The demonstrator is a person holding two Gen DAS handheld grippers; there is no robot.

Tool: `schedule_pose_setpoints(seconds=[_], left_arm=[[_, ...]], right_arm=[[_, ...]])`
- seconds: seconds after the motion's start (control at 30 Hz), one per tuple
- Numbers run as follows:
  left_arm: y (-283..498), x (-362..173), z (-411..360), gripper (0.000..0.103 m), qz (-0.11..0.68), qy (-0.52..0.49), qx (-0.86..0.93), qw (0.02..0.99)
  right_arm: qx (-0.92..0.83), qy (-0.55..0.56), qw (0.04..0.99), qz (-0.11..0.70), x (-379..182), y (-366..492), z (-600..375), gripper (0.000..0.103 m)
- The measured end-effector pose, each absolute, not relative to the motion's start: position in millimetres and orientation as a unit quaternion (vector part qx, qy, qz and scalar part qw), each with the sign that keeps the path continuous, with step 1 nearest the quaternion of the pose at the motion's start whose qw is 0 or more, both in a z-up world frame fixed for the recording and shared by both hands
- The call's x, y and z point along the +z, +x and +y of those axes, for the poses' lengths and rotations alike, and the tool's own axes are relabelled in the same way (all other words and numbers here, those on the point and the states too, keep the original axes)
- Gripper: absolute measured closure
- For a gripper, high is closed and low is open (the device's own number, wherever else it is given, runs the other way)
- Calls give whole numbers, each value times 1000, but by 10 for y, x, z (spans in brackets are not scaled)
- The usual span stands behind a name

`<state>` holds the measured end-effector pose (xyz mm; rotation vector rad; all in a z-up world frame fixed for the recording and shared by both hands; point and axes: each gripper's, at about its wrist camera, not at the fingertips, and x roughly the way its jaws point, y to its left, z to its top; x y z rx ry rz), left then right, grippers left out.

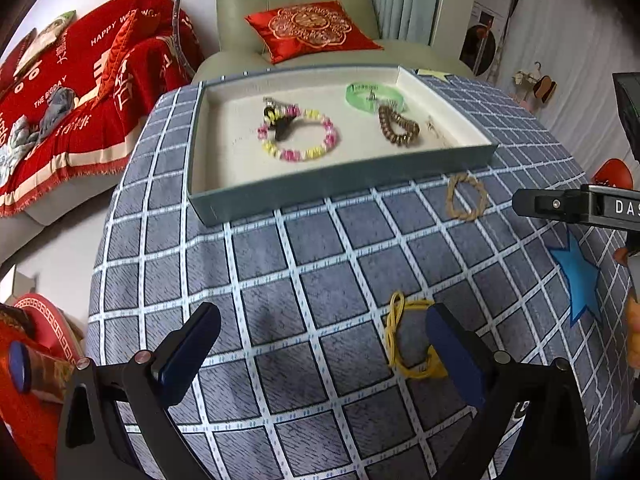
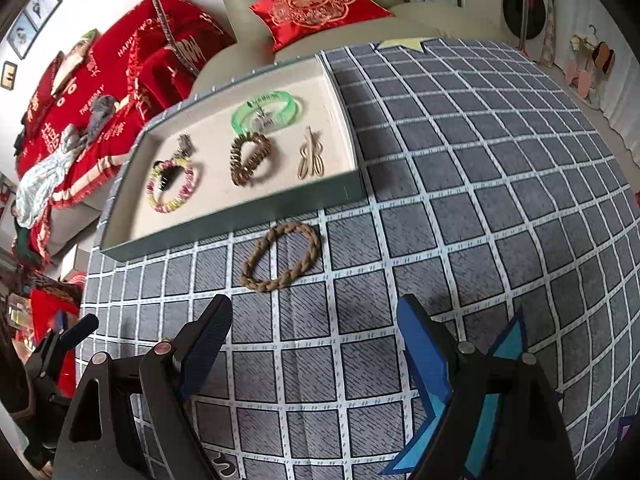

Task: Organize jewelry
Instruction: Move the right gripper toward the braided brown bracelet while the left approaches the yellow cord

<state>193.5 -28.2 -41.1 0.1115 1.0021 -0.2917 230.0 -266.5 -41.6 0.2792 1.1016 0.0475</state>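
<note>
A yellow cord bracelet (image 1: 406,336) lies on the checked tablecloth, right beside the right finger of my left gripper (image 1: 320,320). That gripper is open with only cloth between its fingers. A tan braided bracelet (image 2: 282,256) (image 1: 466,196) lies just in front of the grey tray (image 2: 240,216) (image 1: 340,180). My right gripper (image 2: 314,312) hangs open a little short of it, holding nothing. In the tray lie a pink-and-yellow beaded bracelet (image 1: 300,136) (image 2: 172,188) with a black claw clip (image 2: 164,178), a green bangle (image 1: 374,96) (image 2: 266,114), a brown spiral hair tie (image 1: 398,126) (image 2: 248,158) and beige hair clips (image 2: 310,156).
The round table wears a blue-grey checked cloth (image 1: 280,264) with a blue star patch (image 1: 576,276) (image 2: 508,336) at the right. Behind it stand a pale green armchair (image 1: 288,4) with a red cushion (image 1: 312,28) and a sofa under a red throw (image 1: 80,92).
</note>
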Motion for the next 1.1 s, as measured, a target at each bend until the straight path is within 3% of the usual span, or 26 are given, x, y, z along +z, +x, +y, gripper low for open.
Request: schedule_pose_setpoints(seconds=[0.33, 0.6, 0.9, 1.03, 1.1], left_arm=[[1982, -519, -309, 0, 495, 49, -137, 857], [1950, -524, -404, 0, 498, 57, -145, 853], [1725, -425, -559, 0, 469, 75, -172, 863], [1660, -510, -700, 6, 475, 103, -183, 855], [1643, -548, -745, 16, 476, 109, -184, 853]], right_arm=[[-2, 139, 836, 531, -560, 2385, -2610, 17], [-19, 123, 839, 530, -608, 2508, -2484, 29], [-29, 71, 846, 528, -618, 2591, -2358, 36], [-30, 36, 848, 528, -618, 2602, -2273, 44], [-28, 24, 849, 528, -617, 2591, -2241, 47]])
